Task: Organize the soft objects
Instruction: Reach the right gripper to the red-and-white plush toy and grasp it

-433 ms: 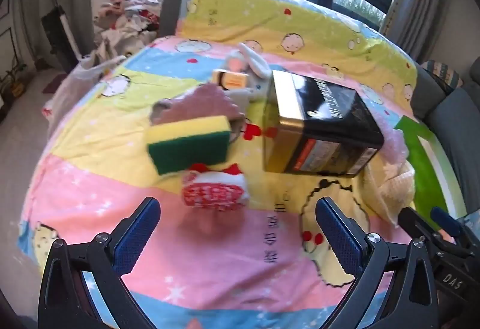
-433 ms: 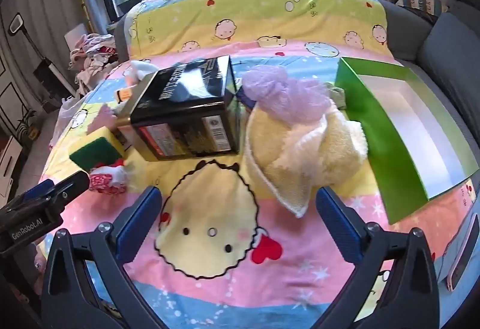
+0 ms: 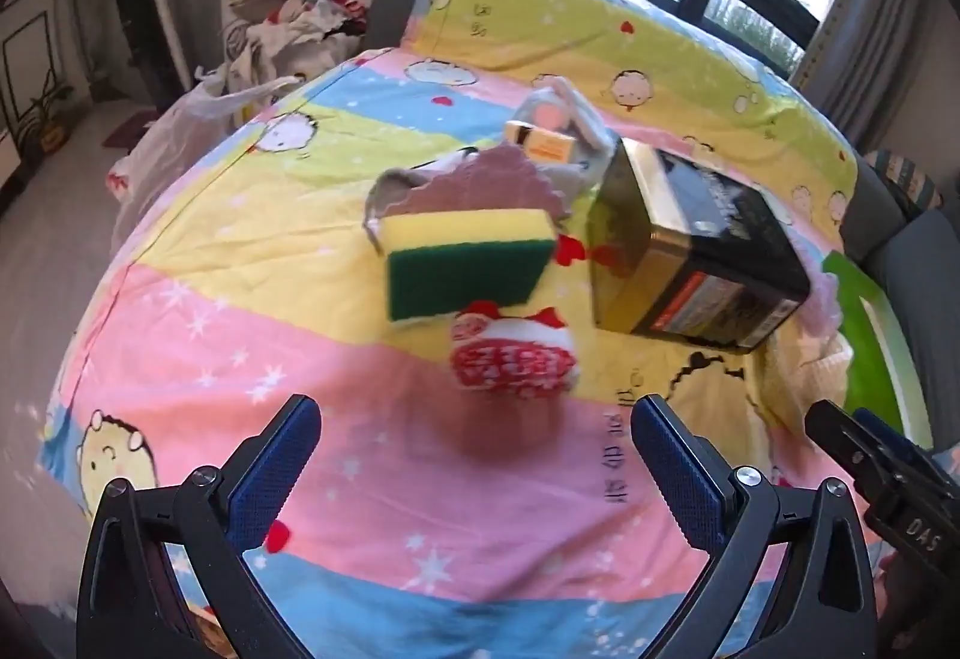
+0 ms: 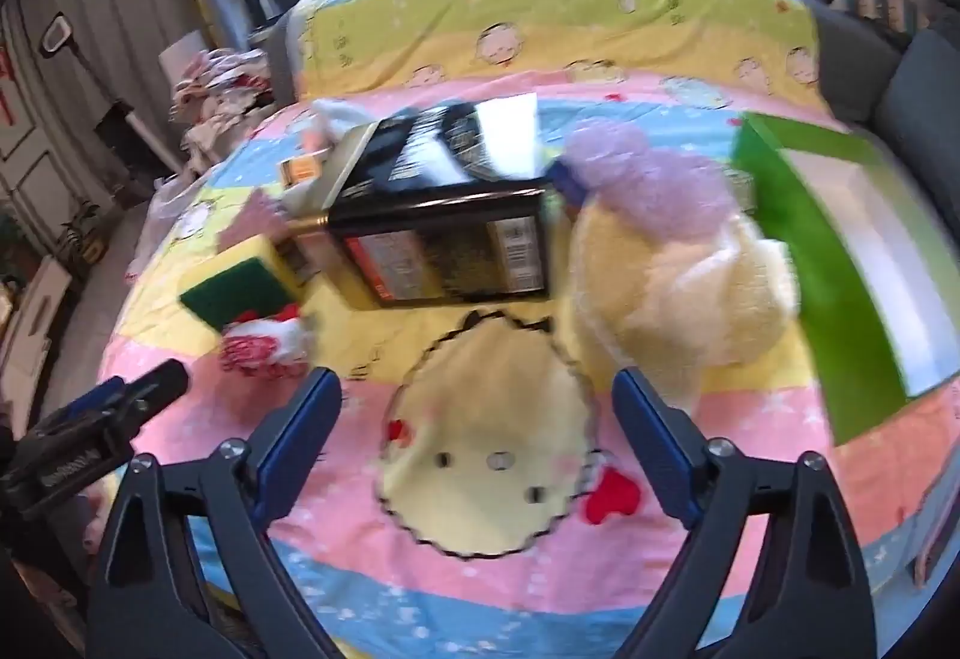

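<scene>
Left gripper nearer red-printed pouch; lettering unreadable

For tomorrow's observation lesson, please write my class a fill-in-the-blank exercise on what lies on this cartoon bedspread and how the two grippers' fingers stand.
1. The yellow sponge has a scouring side coloured ____.
2. On the cream towel lies a mesh puff coloured ____.
3. Between the sponge and the towel stands a black and gold ____.
4. The left gripper and the right gripper both hold ____.

Missing words: green; purple; box; nothing
</scene>
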A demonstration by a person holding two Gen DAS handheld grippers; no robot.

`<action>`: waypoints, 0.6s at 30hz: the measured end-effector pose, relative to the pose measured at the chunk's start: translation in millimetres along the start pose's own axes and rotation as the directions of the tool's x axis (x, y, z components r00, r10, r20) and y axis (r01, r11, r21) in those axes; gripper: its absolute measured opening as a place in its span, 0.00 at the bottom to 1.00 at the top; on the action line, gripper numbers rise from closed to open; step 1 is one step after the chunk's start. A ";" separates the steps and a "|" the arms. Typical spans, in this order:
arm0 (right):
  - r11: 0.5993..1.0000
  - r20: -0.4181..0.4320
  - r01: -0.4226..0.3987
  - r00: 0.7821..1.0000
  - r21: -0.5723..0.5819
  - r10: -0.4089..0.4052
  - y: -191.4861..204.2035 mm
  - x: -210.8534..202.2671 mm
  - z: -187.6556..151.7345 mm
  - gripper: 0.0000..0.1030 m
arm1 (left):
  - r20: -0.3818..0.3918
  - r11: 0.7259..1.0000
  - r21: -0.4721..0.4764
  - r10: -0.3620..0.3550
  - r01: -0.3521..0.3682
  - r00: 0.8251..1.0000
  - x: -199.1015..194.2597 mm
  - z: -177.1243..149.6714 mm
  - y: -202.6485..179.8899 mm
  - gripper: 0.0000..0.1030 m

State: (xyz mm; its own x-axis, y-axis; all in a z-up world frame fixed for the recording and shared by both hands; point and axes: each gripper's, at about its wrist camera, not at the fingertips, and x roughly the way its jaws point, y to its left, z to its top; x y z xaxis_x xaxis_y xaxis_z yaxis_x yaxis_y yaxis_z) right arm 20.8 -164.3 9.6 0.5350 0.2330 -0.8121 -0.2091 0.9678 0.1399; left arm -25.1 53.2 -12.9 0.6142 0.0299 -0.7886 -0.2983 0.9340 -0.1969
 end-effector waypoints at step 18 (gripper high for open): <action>0.941 -0.320 -0.322 0.885 0.105 0.338 86.2 112.5 22.6 0.51 | -0.119 0.985 -0.137 -0.121 0.104 0.985 46.2 2.9 31.3 0.74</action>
State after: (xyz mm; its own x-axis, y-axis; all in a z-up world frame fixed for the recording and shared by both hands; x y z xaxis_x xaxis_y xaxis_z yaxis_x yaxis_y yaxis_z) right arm 81.4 -52.5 -57.0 0.1412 0.5033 -0.8525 -0.2834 0.8456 0.4523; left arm -4.0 84.8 -53.8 0.5541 -0.1258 -0.8229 -0.3302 0.8742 -0.3560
